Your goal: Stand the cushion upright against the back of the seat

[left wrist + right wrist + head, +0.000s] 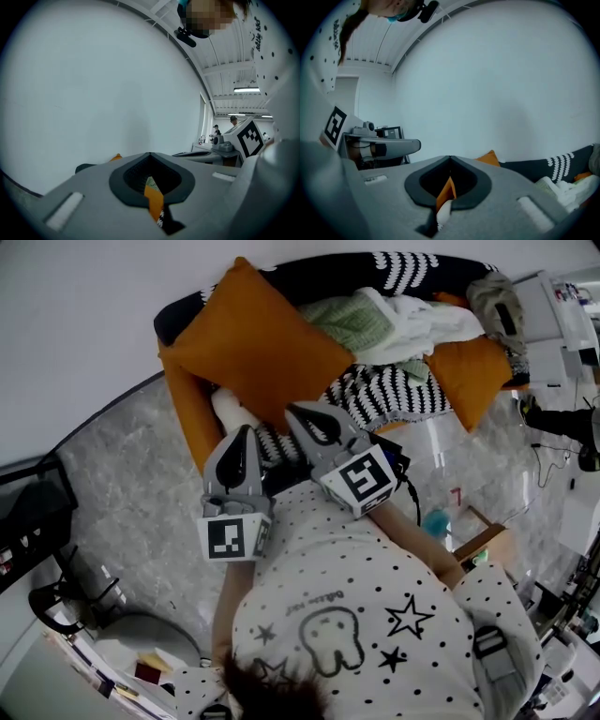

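A large orange cushion (258, 343) stands tilted at the left end of the sofa, leaning on the black backrest (319, 273). Only its top corner shows in the left gripper view (116, 157) and the right gripper view (490, 158). My left gripper (244, 435) hovers in front of the seat, just below the cushion's lower edge and apart from it; its jaws are shut with nothing held (150, 154). Beside it, my right gripper (302, 413) points at the cushion's lower corner, and its jaws also meet, empty (450, 158).
A green and white heap of cloth (384, 320), a black-and-white patterned throw (394, 395) and a second orange cushion (473, 371) fill the sofa's right half. A pale bolster (230, 409) lies by the left gripper. A clear table (478, 465) stands right, a chair (141, 638) bottom left.
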{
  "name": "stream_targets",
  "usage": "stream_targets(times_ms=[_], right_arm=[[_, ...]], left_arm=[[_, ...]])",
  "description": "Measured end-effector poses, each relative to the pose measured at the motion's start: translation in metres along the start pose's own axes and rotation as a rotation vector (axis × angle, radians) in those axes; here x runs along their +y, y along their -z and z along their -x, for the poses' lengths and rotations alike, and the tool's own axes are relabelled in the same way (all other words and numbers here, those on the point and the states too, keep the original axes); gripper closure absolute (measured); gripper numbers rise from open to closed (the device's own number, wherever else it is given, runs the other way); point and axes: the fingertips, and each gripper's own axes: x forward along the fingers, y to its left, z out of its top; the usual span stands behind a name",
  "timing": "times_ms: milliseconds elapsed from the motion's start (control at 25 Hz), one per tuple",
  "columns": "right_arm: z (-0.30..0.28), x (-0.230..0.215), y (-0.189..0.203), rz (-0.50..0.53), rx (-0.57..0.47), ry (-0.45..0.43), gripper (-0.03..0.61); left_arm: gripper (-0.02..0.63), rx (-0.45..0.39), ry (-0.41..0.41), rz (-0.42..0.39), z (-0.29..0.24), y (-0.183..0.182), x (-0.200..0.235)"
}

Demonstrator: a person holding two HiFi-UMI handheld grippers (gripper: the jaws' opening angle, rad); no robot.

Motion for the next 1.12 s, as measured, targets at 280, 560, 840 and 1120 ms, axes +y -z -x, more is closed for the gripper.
stream_targets(times_ms=[280,560,840,1120], right_arm=[[0.003,0.001,0.007,-0.005,0.001,-0.011,0.583],[0.004,0.003,0.010,-0.008,0.011,-0.020,0.583],[0.005,0.004,0.011,-0.008,0.011,-0.020,0.581],[0.003,0.002,0.011,-0.012,0.014,-0.008,0.581]], left_arm=[[0.612,0.012,0.020,-0.005,-0.001,0.005,-0.007],[0.612,0.009,0.010,0.003,0.001,0.005,-0.007],[0.612,0.008,0.004,0.006,0.004,0.006,-0.006],[0.612,0.009,-0.006,0.016,0.004,0.006,-0.001]])
